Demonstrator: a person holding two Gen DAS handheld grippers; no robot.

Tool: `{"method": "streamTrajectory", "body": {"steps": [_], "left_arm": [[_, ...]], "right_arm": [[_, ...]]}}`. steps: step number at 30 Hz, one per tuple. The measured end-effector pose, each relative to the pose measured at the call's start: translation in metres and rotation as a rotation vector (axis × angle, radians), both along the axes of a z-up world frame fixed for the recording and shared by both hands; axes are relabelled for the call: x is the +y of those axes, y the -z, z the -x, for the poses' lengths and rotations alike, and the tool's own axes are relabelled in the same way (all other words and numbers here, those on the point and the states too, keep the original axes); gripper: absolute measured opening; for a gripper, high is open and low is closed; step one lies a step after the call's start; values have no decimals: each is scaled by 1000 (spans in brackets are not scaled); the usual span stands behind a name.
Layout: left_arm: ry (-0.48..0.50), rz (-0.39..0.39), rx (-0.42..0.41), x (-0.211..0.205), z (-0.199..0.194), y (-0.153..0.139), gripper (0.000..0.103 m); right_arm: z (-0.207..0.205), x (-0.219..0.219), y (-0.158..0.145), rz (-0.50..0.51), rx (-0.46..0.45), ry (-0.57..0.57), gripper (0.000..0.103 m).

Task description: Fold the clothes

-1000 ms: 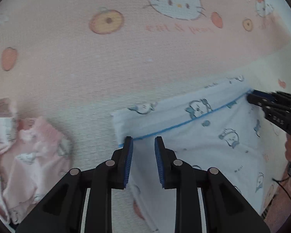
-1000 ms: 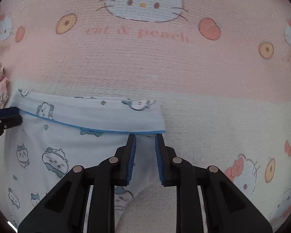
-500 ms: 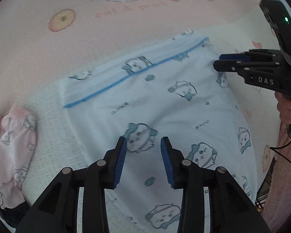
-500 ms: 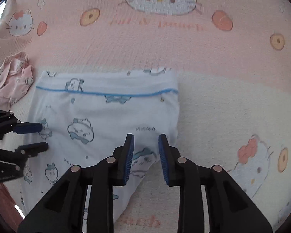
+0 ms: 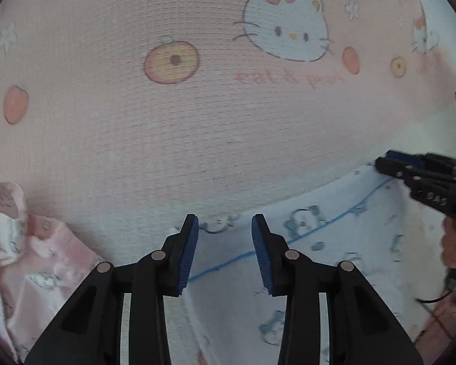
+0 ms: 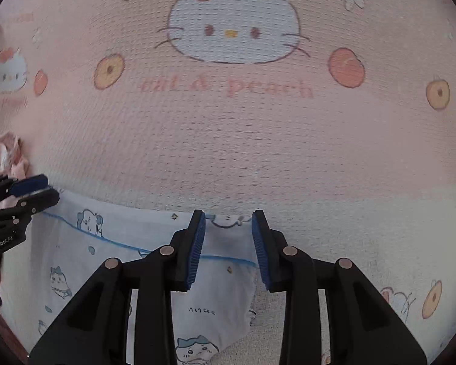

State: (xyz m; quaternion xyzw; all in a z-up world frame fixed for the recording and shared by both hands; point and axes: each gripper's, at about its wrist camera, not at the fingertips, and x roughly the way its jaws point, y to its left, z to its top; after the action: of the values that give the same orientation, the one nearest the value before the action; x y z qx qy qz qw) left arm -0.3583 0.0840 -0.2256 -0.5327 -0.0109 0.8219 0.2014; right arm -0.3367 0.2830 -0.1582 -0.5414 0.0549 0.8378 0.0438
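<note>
On a pink and cream blanket (image 6: 228, 140) printed with cat faces and peaches lies a white garment (image 6: 118, 261) bearing small cartoon figures and a thin blue line (image 5: 328, 222) near its far edge. Left gripper (image 5: 225, 252): jaws parted, blue pads (image 5: 187, 255) on either side of the garment's left corner, with cloth showing in the gap between them; nothing is clamped. Right gripper (image 6: 228, 249): jaws likewise parted, straddling the garment's right corner, the blue line crossing the gap; whether the pads touch the cloth cannot be told. In the left view the right gripper (image 5: 389, 164) appears at the far right, its tips at the garment's edge, with part of a hand (image 5: 454, 246) below it. In the right view the left gripper (image 6: 45, 188) enters from the left at the opposite corner. Left of the garment lies a crumpled pink garment (image 5: 24, 252), apart from the white one.
</note>
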Motion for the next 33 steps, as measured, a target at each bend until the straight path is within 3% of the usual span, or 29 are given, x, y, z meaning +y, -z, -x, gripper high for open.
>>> {"method": "streamTrajectory", "body": {"steps": [4, 6, 8, 10, 13, 17, 21, 23, 25, 28, 30, 33], "left_arm": [[174, 38, 4, 27, -58, 2, 38], [221, 76, -7, 41, -80, 16, 38], [213, 170, 37, 44, -100, 23, 38], [209, 211, -4, 37, -110, 33, 38], [175, 260, -35, 13, -119, 31, 38], [117, 150, -13, -1, -118, 8, 39], [136, 48, -14, 15, -108, 7, 39], [162, 112, -93, 22, -102, 26, 39], [229, 180, -69, 18, -109, 32, 39], [233, 145, -65, 22, -98, 25, 39], [233, 117, -63, 25, -90, 20, 39], [233, 76, -61, 29, -78, 12, 39]], "right_arm": [[-39, -28, -9, 23, -21, -80, 33], [-61, -41, 4, 72, -71, -87, 33], [-75, -55, 22, 81, -119, -100, 33], [-91, -65, 39, 2, -148, -110, 34], [-105, -69, 34, -54, -100, -103, 34], [-110, -61, 11, 23, -30, -55, 35], [-80, -54, 21, 63, -67, -47, 35], [-67, -48, 33, 40, -104, -44, 35], [-59, -35, 37, 4, -102, -48, 33], [-53, -6, 30, -50, -83, -14, 23], [-51, 6, 26, -131, -78, 30, 31], [-49, -6, 18, -25, -51, -58, 31]]}}
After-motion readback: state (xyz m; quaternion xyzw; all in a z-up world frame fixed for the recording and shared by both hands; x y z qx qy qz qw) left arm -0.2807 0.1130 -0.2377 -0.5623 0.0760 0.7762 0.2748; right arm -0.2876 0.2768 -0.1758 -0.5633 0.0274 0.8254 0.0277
